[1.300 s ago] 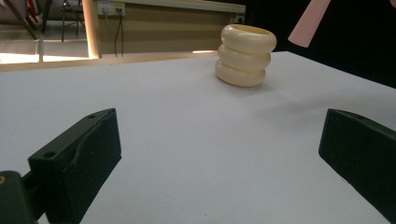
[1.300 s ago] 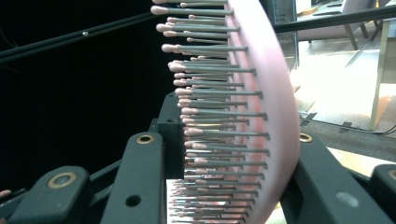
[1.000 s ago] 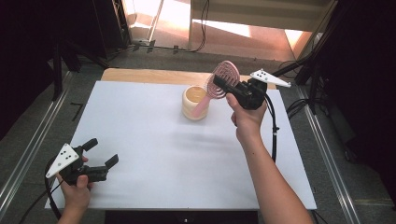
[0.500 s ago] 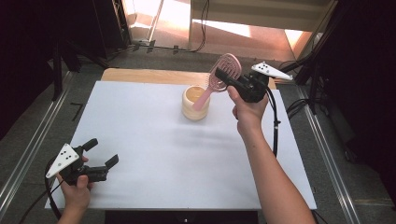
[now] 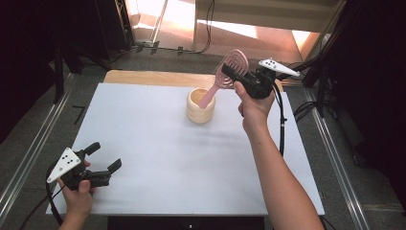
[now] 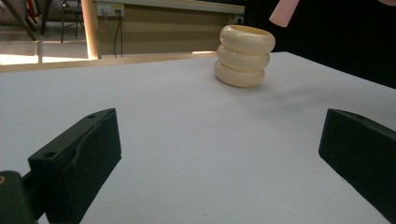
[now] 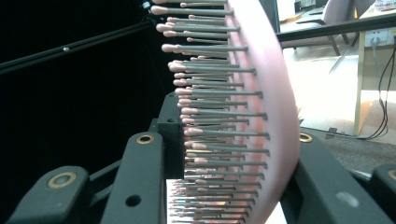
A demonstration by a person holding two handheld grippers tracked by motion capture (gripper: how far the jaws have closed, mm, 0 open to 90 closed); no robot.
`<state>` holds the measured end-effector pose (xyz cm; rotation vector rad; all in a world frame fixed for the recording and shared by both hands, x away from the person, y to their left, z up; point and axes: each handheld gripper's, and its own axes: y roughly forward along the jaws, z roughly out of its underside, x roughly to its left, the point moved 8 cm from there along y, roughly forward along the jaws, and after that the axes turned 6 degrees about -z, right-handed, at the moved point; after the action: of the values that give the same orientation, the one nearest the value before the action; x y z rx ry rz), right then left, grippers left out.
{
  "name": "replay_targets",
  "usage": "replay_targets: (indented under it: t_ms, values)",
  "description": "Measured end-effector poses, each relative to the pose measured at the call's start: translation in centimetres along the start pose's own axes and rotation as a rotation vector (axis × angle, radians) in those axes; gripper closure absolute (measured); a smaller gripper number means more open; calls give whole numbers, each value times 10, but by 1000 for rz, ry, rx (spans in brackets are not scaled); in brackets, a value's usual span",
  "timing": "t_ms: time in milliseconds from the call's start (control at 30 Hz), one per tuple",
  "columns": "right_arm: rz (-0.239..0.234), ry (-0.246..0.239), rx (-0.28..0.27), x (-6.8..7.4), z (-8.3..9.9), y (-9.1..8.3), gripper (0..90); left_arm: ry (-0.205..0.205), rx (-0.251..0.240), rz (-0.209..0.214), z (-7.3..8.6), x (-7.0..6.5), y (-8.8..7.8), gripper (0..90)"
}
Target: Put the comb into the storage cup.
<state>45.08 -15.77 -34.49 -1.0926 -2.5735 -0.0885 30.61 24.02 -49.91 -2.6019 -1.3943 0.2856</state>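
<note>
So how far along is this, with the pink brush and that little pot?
Done: the right gripper has the pink hairbrush clamped by its head. In hand: the brush hangs tilted with its handle tip at the mouth of the cream ringed pot. Left: lowering it in and letting go, probably. The left gripper waits open near the table's front edge.

Right claw [image 5: 233, 72] clamped, left claw [image 5: 104, 156] agape

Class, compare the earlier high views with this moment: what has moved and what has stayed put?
The right gripper, shut on the pink hairbrush, has tilted the brush more upright, its handle tip now over the cream cup. The cup and the open left gripper have not moved.
</note>
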Motion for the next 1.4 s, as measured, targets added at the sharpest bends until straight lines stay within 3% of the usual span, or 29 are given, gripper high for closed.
replay_targets:
  t_ms: [833,1400]
  values:
    - [35,5,3,-16,-6,25,623,1,-2,5,0,0,0,0]
    - [69,-11,21,-22,7,40,623,5,-1,7,0,0,0,0]
